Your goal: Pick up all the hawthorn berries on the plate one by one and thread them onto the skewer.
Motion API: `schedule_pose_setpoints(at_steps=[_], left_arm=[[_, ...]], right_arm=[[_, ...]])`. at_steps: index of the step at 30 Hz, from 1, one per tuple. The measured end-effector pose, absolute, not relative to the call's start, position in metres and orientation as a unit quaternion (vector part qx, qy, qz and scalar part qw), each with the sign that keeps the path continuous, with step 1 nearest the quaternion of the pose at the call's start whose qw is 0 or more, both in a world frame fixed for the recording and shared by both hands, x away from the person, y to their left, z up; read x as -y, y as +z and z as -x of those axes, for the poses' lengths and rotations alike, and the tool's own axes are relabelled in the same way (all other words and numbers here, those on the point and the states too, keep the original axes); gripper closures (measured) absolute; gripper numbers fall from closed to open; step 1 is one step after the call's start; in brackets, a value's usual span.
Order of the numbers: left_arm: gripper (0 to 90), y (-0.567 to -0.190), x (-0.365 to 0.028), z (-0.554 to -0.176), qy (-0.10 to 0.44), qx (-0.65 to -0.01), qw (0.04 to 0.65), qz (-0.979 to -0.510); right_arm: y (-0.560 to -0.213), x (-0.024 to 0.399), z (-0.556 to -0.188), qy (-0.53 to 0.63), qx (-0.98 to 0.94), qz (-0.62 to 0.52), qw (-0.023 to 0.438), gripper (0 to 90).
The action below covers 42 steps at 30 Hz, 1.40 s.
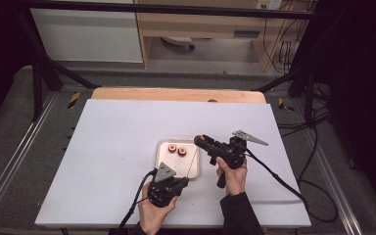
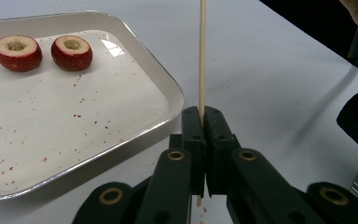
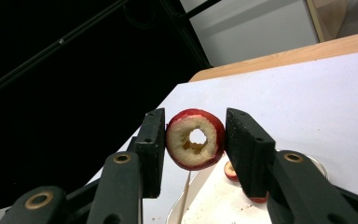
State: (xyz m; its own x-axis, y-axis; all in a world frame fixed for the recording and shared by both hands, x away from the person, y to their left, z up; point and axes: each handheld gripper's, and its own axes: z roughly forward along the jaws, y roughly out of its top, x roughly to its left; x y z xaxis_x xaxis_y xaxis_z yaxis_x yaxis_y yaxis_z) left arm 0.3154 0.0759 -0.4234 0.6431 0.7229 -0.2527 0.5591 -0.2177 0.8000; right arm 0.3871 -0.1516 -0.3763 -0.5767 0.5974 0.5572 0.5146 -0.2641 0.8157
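The table (image 1: 127, 161), white-topped, carries a white tray (image 2: 135, 65) near its middle, just ahead of the person's two hands. Two cored red fruit pieces (image 2: 72, 52) lie side by side at the tray's far end, cut faces up; crumbs speckle the tray floor.

The right gripper (image 3: 196, 140) is held above the tray's right edge with its fingers part-way open and pressed on either side of a third cored fruit (image 3: 195, 139). The bored hole faces the gripper's camera and looks clear through.

The left gripper (image 2: 202, 116) sits just beside the tray's near corner, its fingers fully closed on a thin wooden skewer (image 2: 202, 51). The skewer rises from the fingers, and in the high view its tip (image 1: 196, 148) lies close beneath the held fruit.

Judgement: the step in hand is threading the fruit onto the skewer. To do it well:
- Line the hole's axis up with the skewer before any push; the stick is slender and would likely bend or snap under side load.
- Keep the left grip firm and steady, and let the right hand bring the fruit down onto the tip.
- Hold the squeeze on the fruit light; the ring of flesh is thin and could split.
- Work over the tray, so that a dropped piece lands in it.
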Motion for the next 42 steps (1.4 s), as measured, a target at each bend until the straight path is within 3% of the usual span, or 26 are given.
schedule_pose_setpoints(at_steps=[42], left_arm=[[88.5,-0.424,-0.079,-0.32,0.081,-0.43,0.477,-0.762]], right_arm=[[-0.393,0.141,-0.379,0.636,-0.635,-0.437,0.042,59.8]])
